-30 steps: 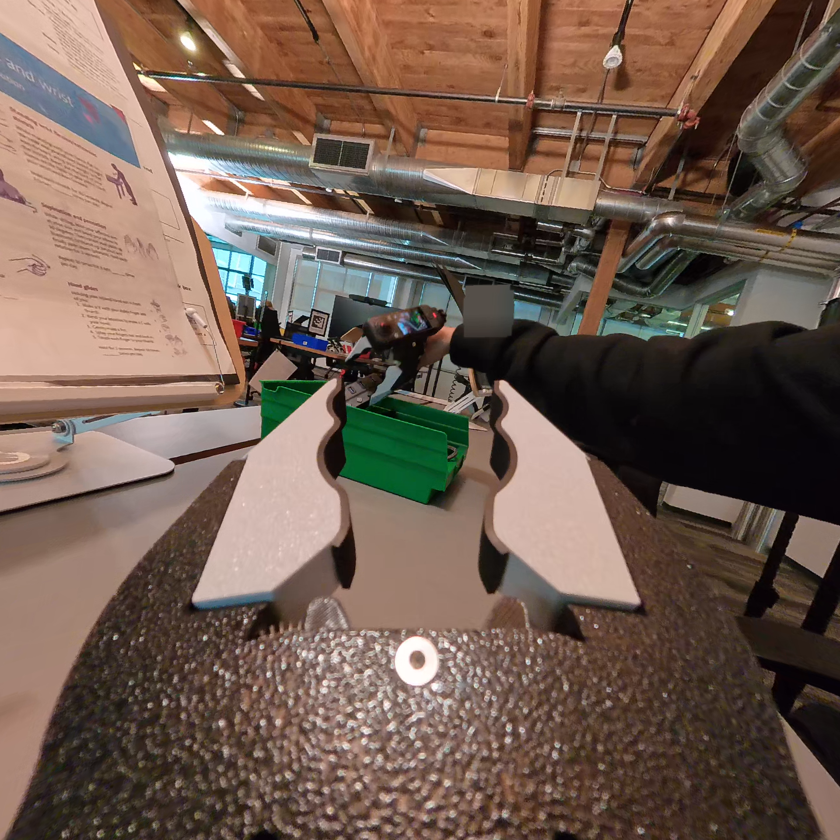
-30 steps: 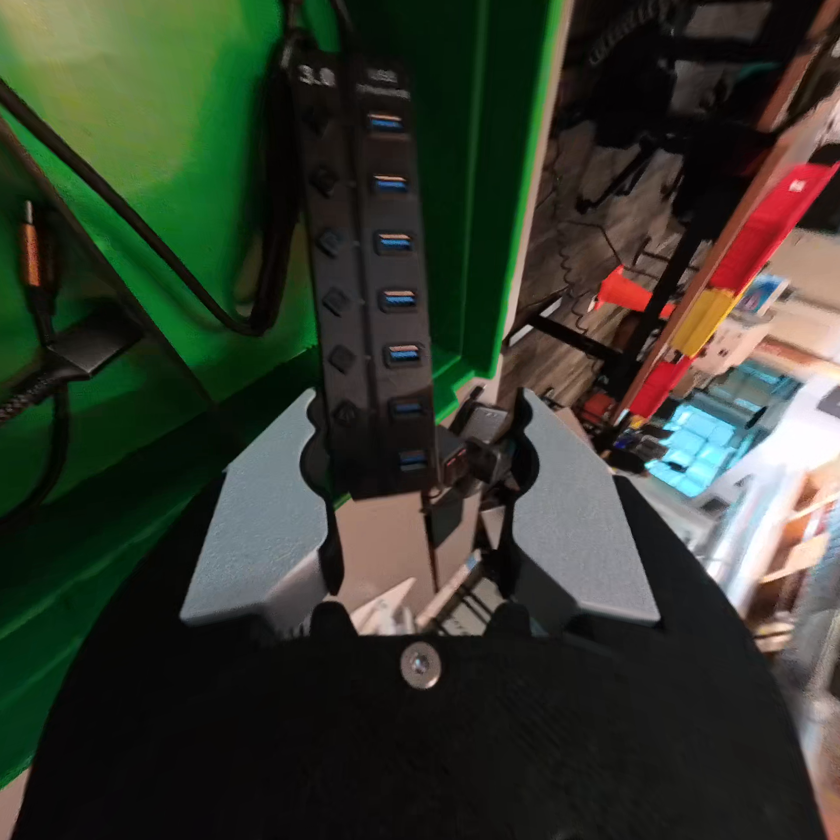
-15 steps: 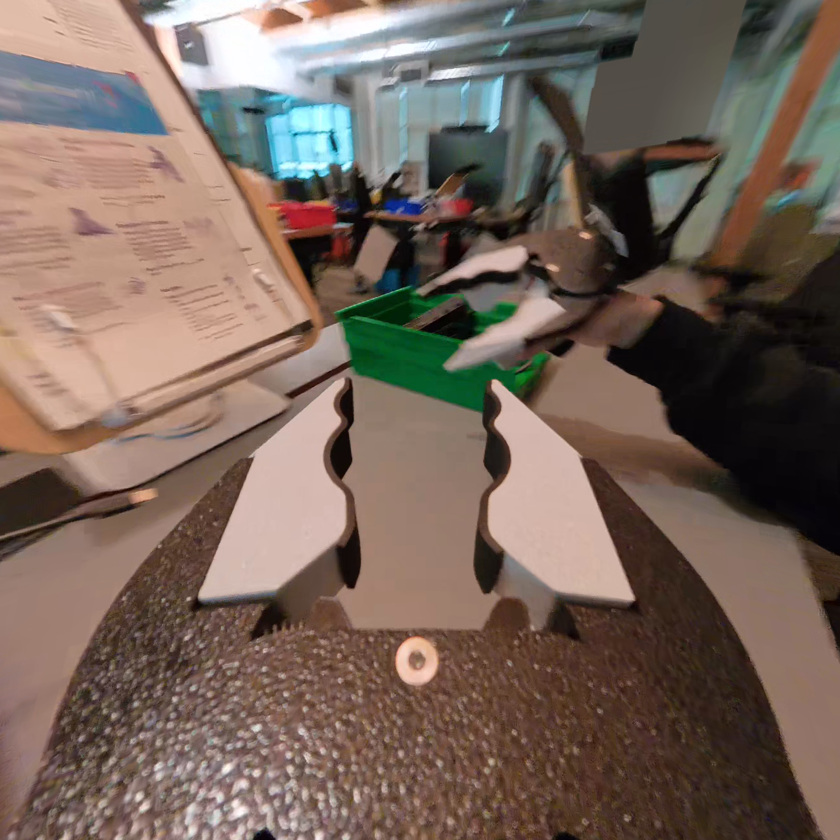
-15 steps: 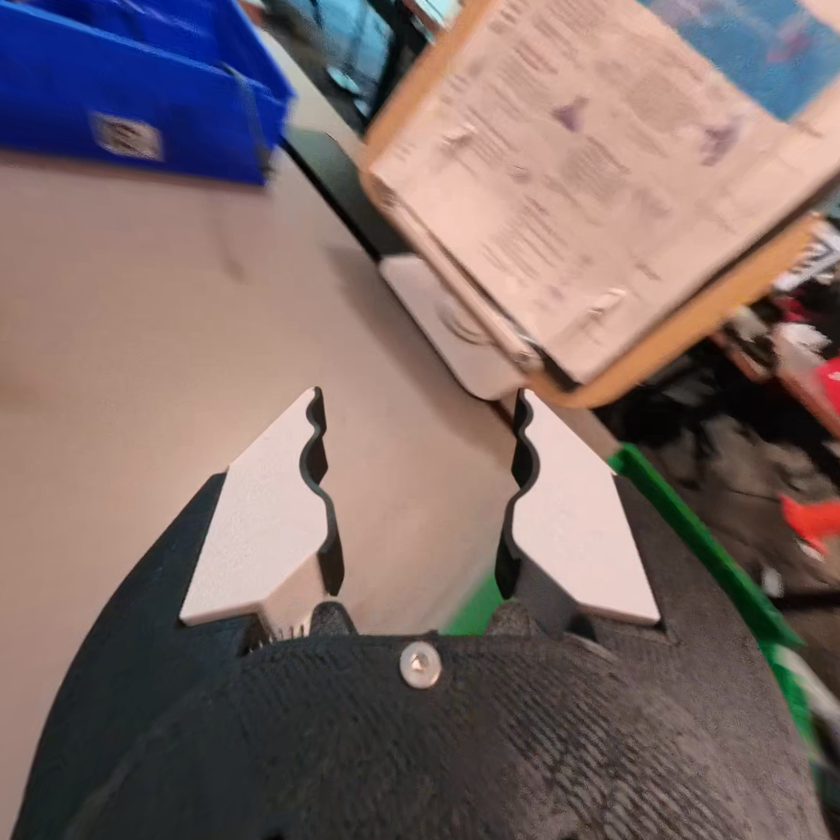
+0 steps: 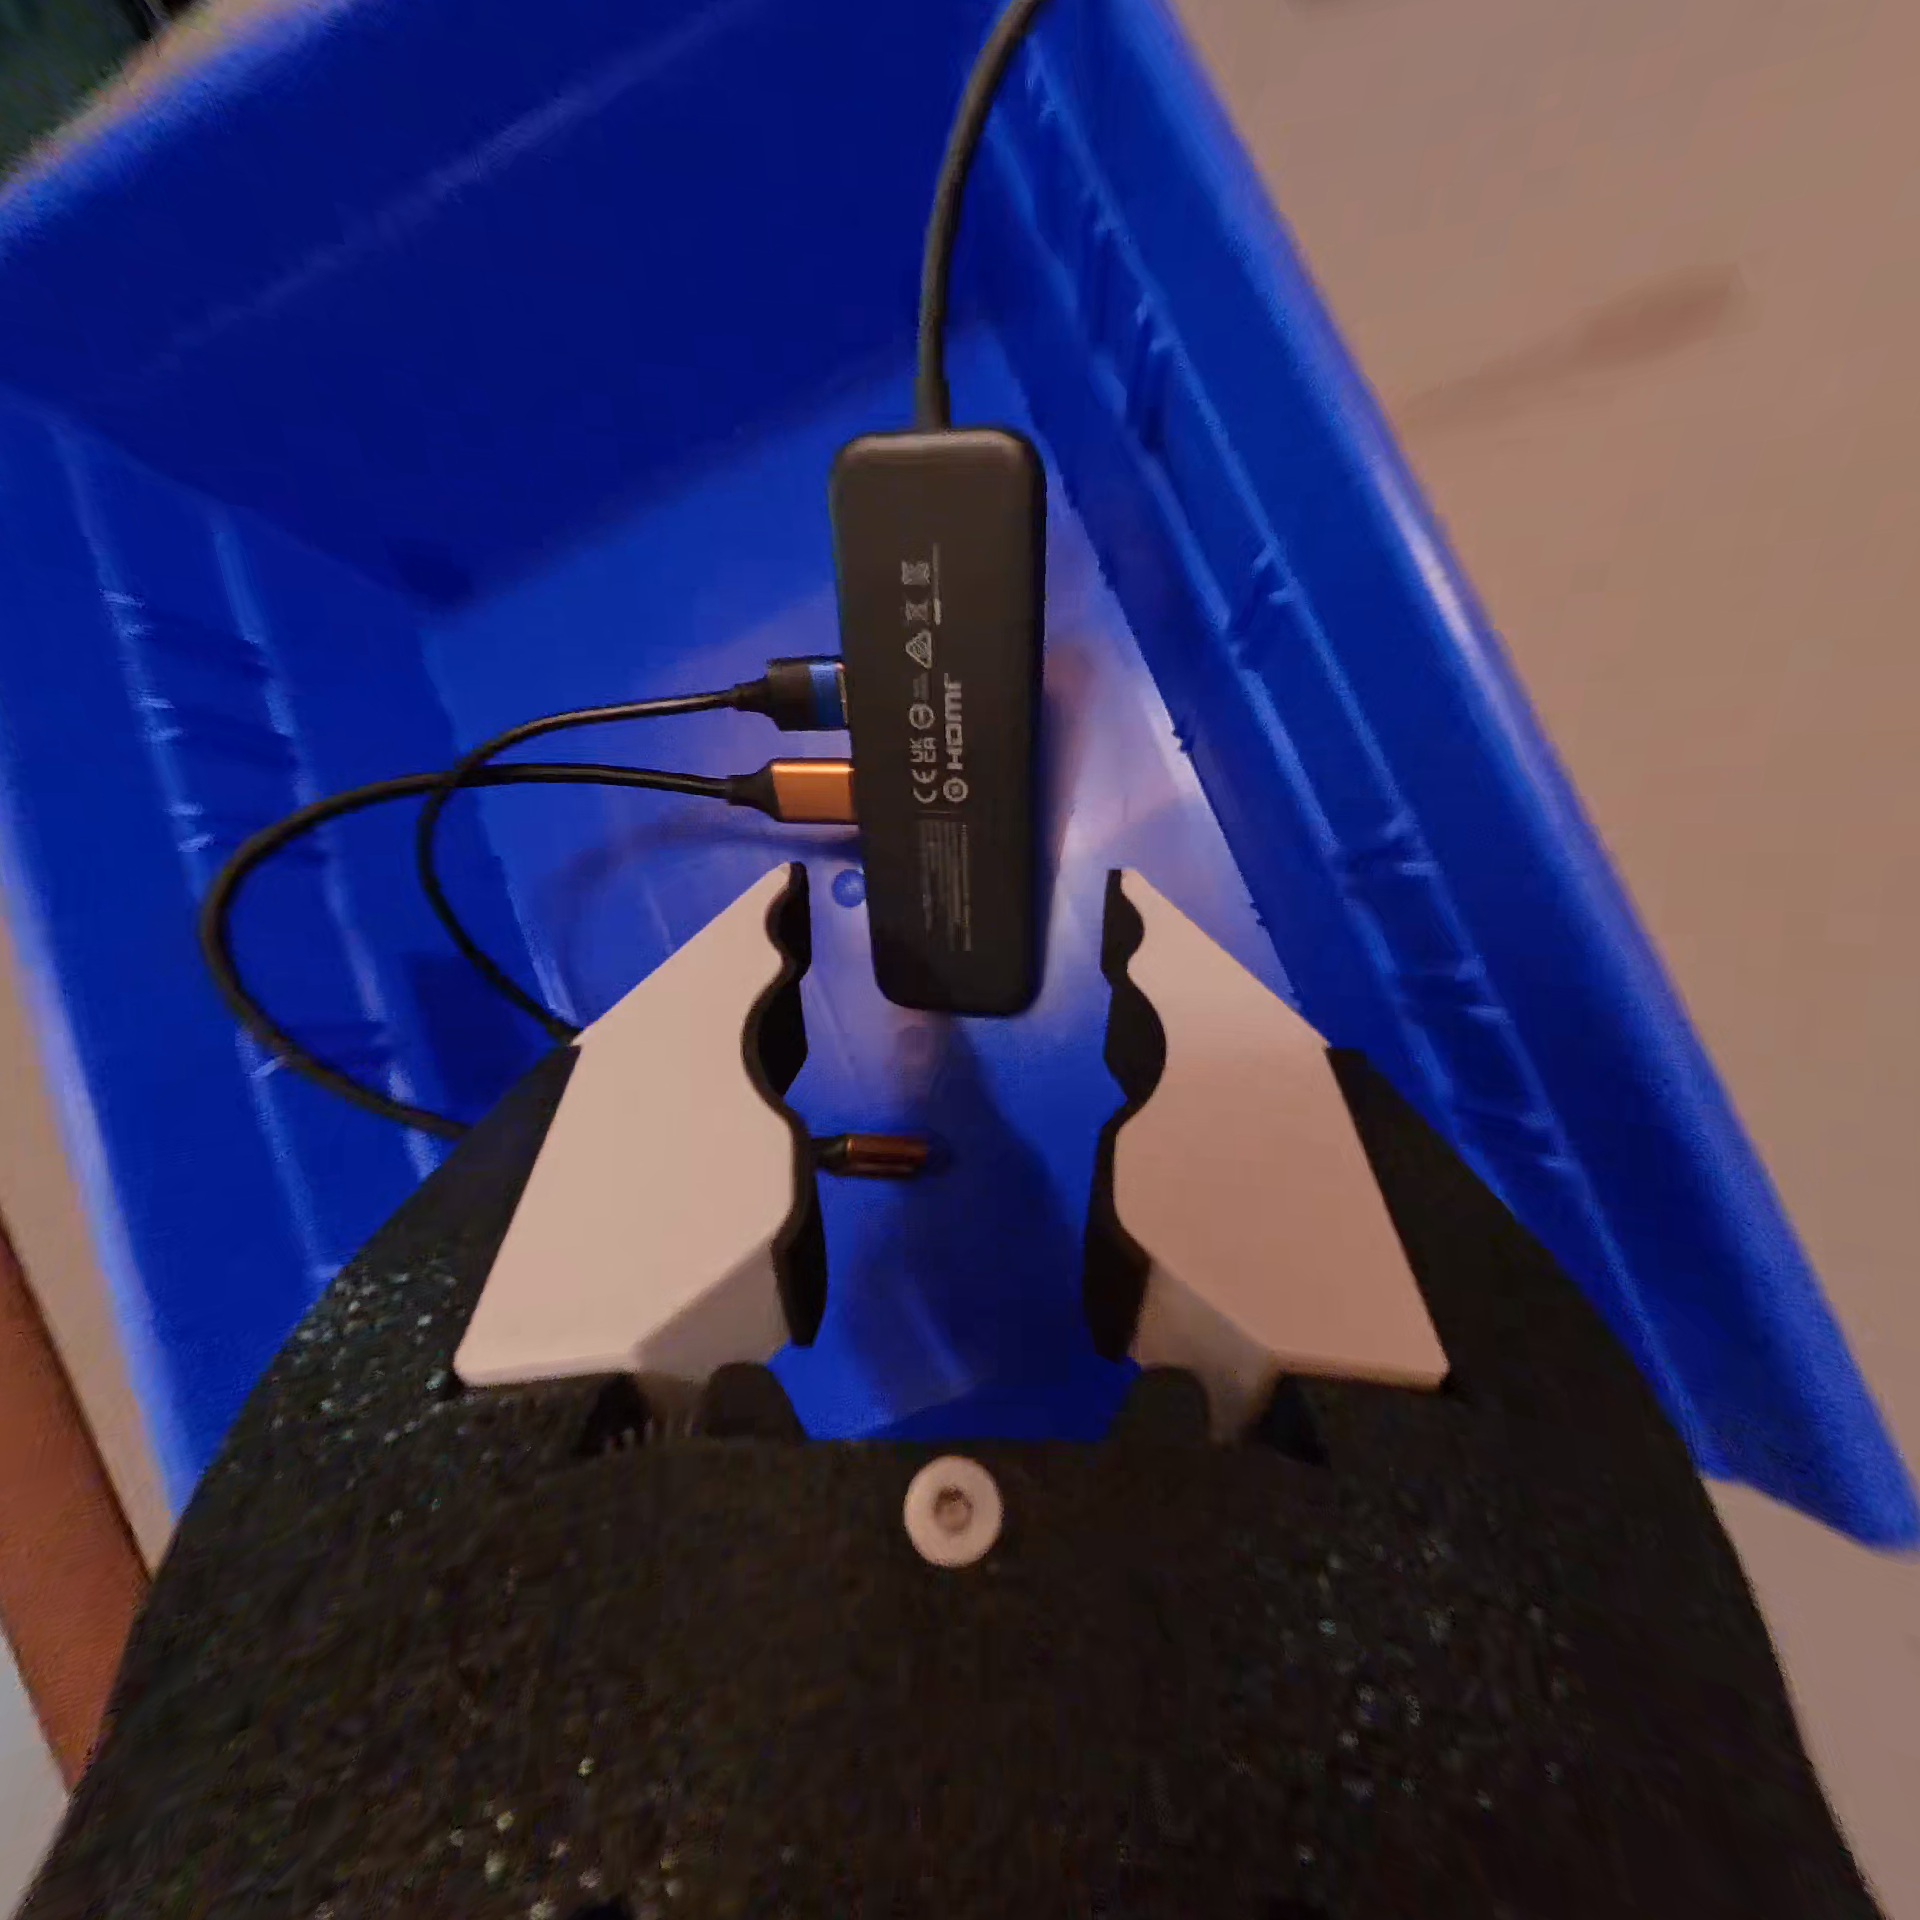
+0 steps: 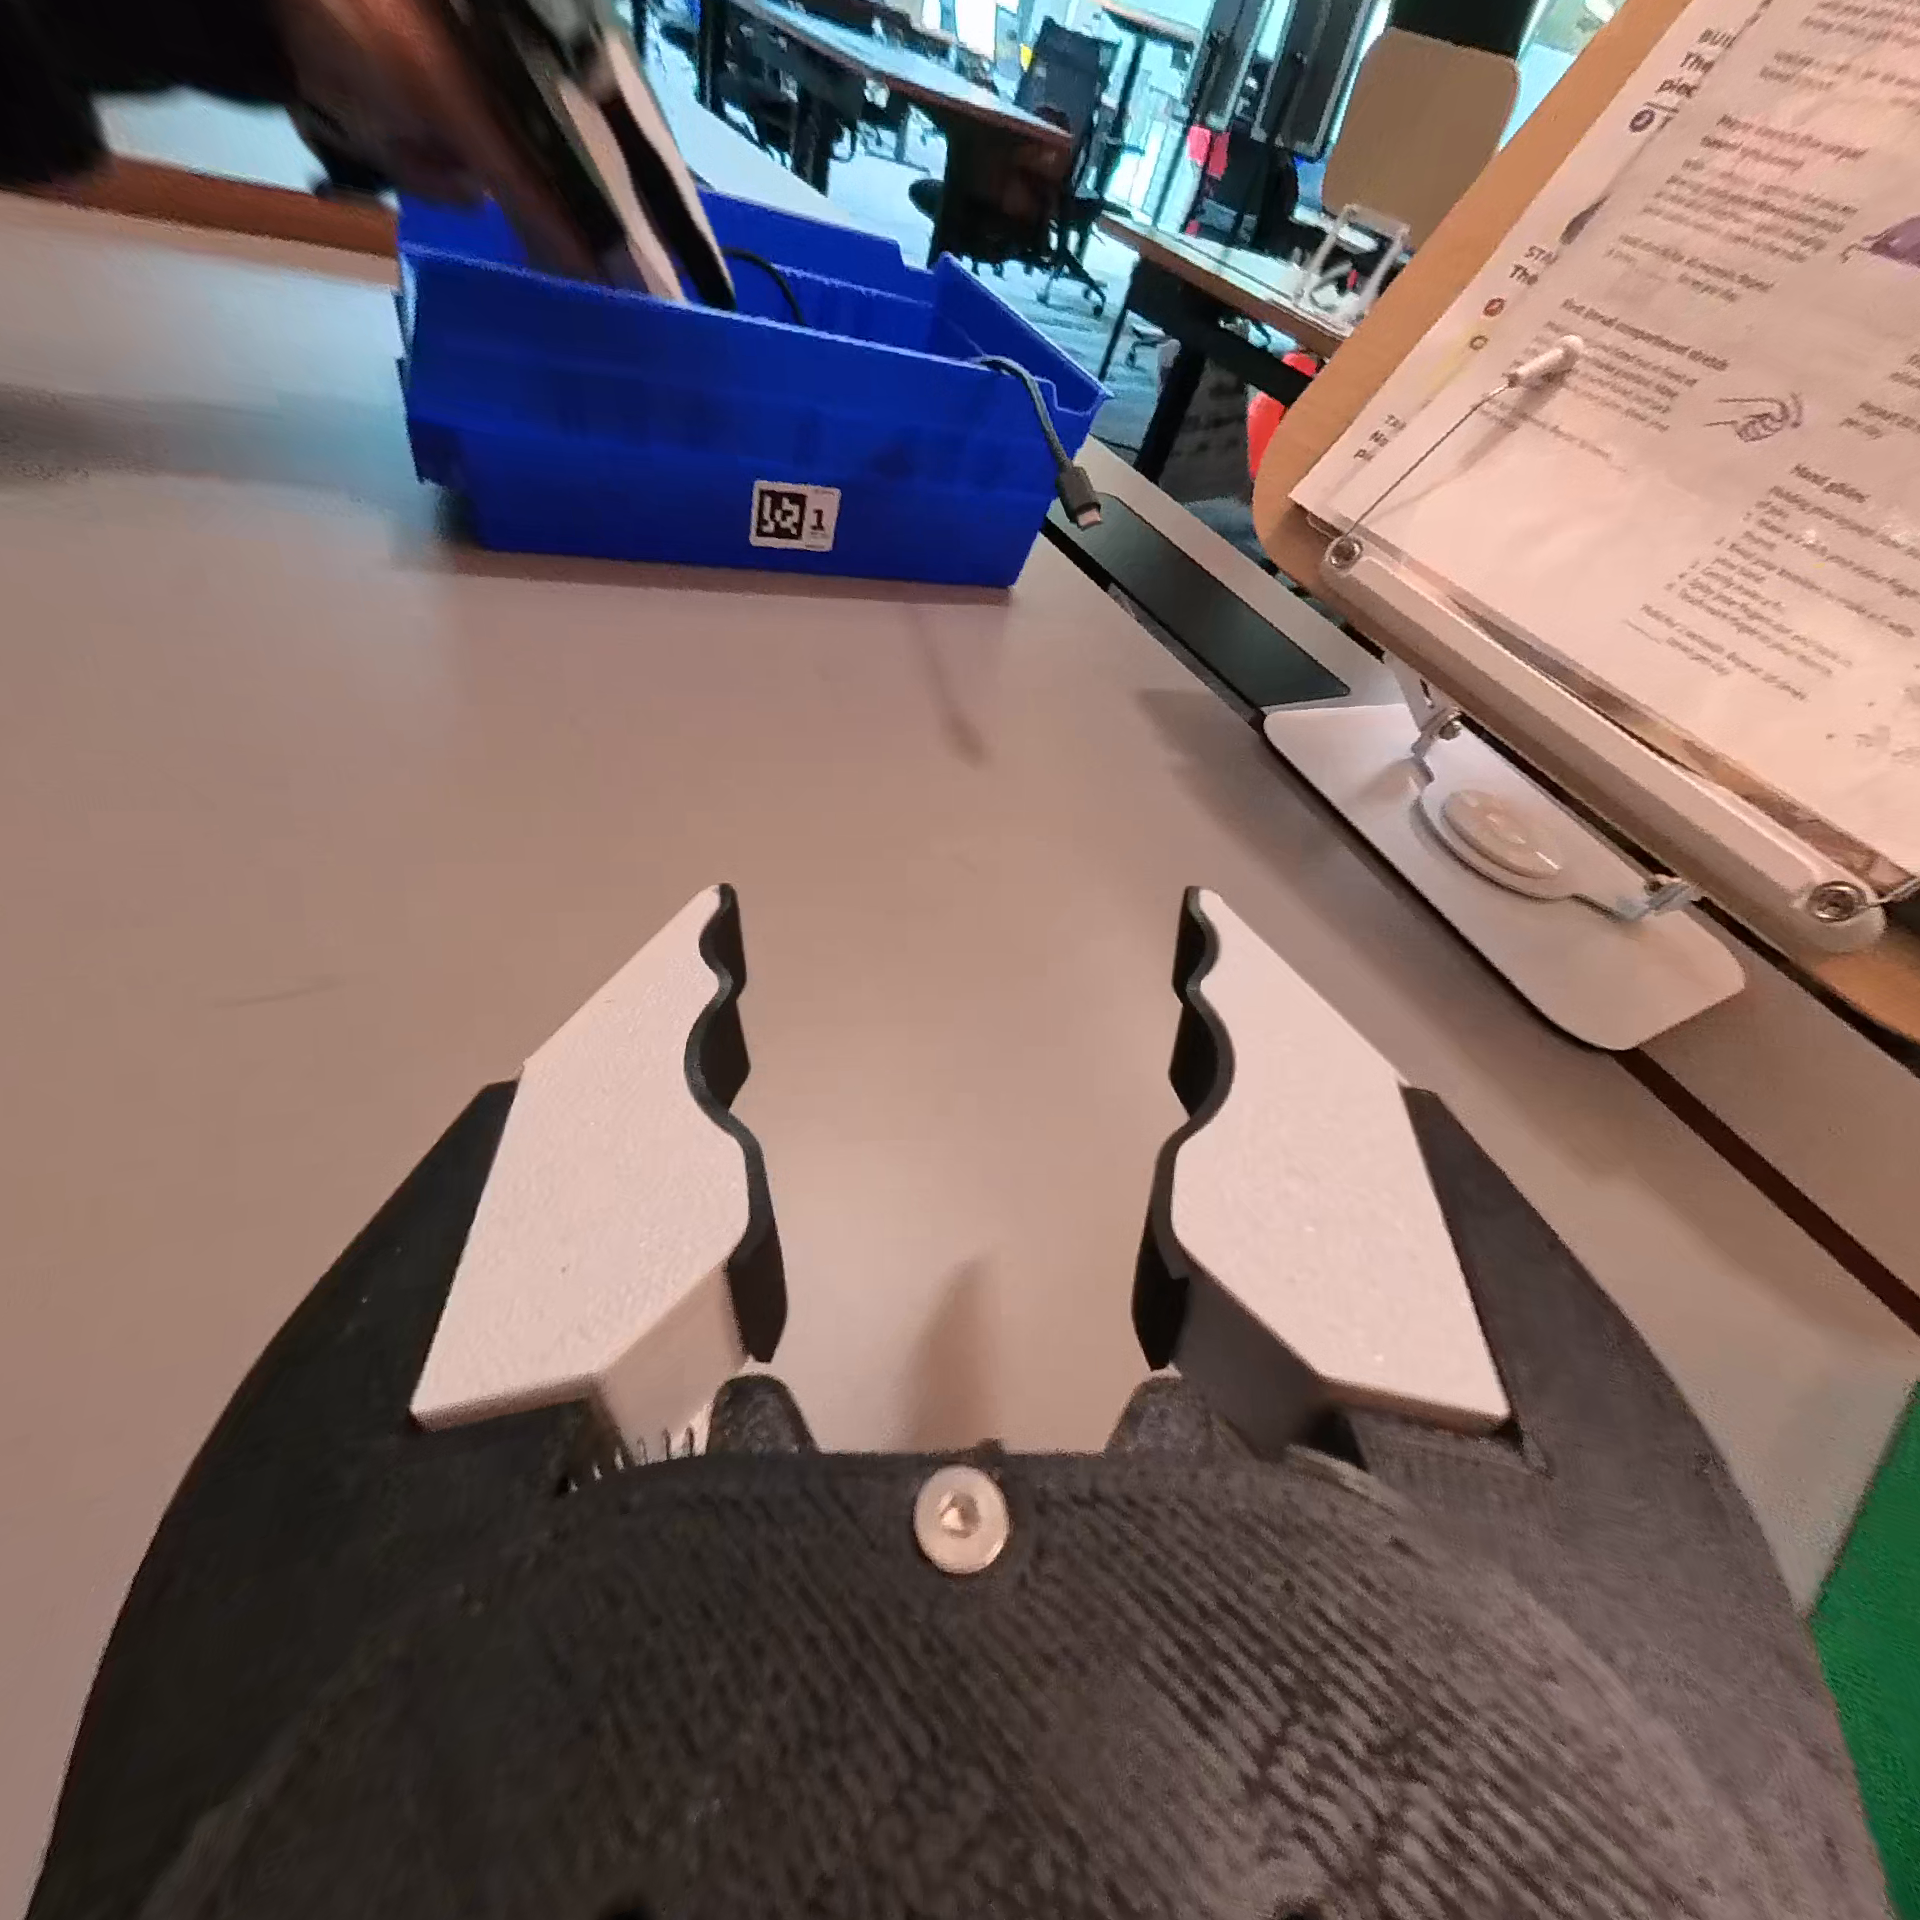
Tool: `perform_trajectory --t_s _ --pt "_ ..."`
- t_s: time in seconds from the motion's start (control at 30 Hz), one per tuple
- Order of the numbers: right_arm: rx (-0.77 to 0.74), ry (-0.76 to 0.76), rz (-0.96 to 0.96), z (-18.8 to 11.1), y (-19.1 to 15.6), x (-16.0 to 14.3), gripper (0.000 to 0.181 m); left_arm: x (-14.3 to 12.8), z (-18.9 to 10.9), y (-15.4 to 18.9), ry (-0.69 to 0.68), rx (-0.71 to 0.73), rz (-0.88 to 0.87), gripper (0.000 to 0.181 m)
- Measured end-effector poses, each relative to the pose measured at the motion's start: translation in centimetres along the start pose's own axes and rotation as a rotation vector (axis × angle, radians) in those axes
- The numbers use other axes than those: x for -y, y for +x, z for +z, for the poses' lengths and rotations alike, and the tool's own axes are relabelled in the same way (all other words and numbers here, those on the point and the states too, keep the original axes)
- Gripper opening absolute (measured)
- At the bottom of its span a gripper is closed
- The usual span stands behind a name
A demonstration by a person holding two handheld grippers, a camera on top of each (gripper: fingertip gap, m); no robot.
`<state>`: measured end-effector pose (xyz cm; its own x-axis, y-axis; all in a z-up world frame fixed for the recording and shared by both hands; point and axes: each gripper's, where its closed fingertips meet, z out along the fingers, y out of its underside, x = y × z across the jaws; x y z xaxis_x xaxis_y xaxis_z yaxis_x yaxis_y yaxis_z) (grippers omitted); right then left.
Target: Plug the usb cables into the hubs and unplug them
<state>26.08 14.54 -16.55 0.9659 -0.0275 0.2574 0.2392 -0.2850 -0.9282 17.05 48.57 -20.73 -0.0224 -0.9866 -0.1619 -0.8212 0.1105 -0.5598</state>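
1. Hub point(image 5: 951, 717), a slim black bar, lies on the floor of the blue bin point(image 5: 436, 343), underside up, its own cord point(image 5: 940, 208) running away over the bin's far rim.
2. Two cables are plugged into the hub's left edge: one with a blue-banded plug point(image 5: 808, 694), one with a copper plug point(image 5: 812, 790) just below it. Their black leads loop left across the bin floor.
3. A loose copper plug point(image 5: 883, 1155) lies on the bin floor between the left gripper's fingers, apart from the hub.
4. Left gripper point(image 5: 951, 894) hangs over the bin, jaws wide apart and holding nothing; the hub's near end sits between its fingertips, touching neither.
5. Right gripper point(image 6: 956, 904) hovers low over the grey table point(image 6: 312, 790), well away from the bin, jaws spread wide and empty.
6. From the right wrist view, the bin stands at the table's far side with a square marker sticker point(image 6: 795, 514) on its wall; the hub's cord end point(image 6: 1075, 486) dangles outside its right corner, and the left gripper, blurred, reaches in from above.
7. A tilted document stand point(image 6: 1558, 623) holding printed sheets rises at the right; a green edge point(image 6: 1881, 1621) shows at the lower right.
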Motion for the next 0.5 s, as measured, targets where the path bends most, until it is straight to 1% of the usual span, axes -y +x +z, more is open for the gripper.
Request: perform_trajectory --t_s 0.07,0.17,0.2,0.23,0.27,0.3,0.37,0.43,0.5 --pt "0.021 0.030 0.043 0.1 -0.2 0.1 0.082 -1.1 1.9 0.1 -0.081 -0.012 -0.029 0.057" --pt "0.046 0.068 0.087 0.2 -0.4 0.4 0.082 -1.7 3.5 -0.2 -0.120 0.000 -0.067 0.062" --pt "0.049 0.075 0.093 0.2 -0.5 0.4 0.081 -1.8 3.9 -0.6 -0.119 0.017 -0.084 0.058" --pt "0.050 0.079 0.097 0.3 -0.6 0.5 0.081 -1.7 4.2 -0.5 -0.098 0.003 -0.093 0.049" --pt "0.053 0.077 0.095 0.3 -0.7 0.5 0.080 -1.6 4.2 -0.1 -0.083 -0.019 -0.091 0.044" --pt "0.054 0.074 0.089 0.4 -0.9 0.5 0.080 -1.6 3.8 -0.1 -0.081 -0.014 -0.078 0.043" --pt "0.065 0.075 0.082 0.6 -1.5 0.7 0.079 -0.6 2.0 -0.2 -0.016 0.046 -0.008 0.043" --pt "0.083 0.082 0.079 0.7 -2.2 1.1 0.077 1.1 -0.9 -0.4 0.059 0.133 0.076 0.042" --pt "0.112 0.099 0.089 0.9 -3.0 1.8 0.077 3.3 -4.7 -0.6 0.131 0.256 0.188 0.042"
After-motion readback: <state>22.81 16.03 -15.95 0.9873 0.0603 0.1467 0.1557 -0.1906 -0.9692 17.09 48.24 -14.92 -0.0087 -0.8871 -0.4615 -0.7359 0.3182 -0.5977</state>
